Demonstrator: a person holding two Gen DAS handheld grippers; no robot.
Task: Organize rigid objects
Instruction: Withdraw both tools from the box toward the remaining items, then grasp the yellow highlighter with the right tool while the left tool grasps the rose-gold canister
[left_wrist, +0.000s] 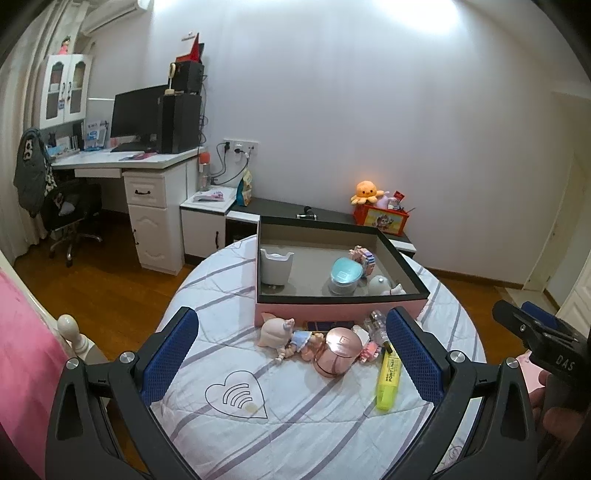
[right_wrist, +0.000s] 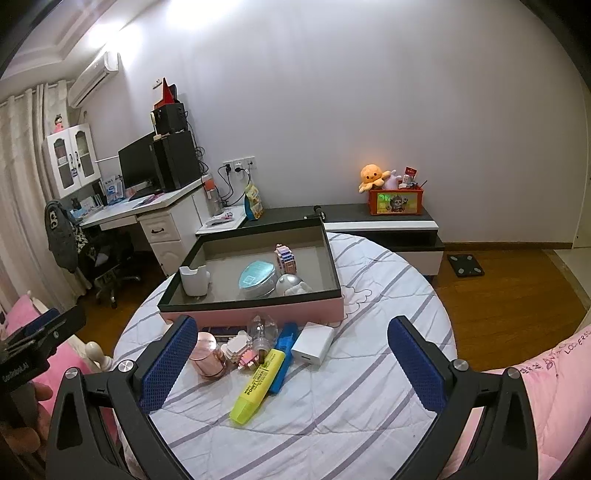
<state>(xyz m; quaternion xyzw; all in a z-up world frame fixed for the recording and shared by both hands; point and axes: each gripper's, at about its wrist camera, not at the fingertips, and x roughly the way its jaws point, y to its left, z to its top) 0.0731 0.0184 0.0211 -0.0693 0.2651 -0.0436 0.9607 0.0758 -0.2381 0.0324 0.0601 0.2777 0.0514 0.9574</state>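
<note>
**Loose items crowded at the box wall, both tools empty**

The left gripper (left_wrist: 291, 358) and right gripper (right_wrist: 291, 363) both hover above the striped white quilt (right_wrist: 332, 417) of the bed, fingers spread wide with nothing between them. The shallow pink box with a black rim (right_wrist: 255, 312) already holds a white cup (right_wrist: 194, 280), a teal-lidded jar (right_wrist: 257, 278), a pastel brick figure (right_wrist: 285, 258) and a grey dome toy (right_wrist: 290, 285). Still outside, bunched against its near wall, lie a rose-gold round tin (right_wrist: 208, 356), a small doll in a blue dress (left_wrist: 288, 338), a clear glass bottle (right_wrist: 263, 330), a yellow highlighter (right_wrist: 258, 386), a blue marker (right_wrist: 282, 356) and a white charger block (right_wrist: 313, 343).

The likely trouble is the crowding: closing on one piece could nudge its neighbours, and the highlighter lies across the marker, so lifting the lower one would roll the upper off. The tin's smooth round side may slip, and the soft quilt gives little backing.
</note>
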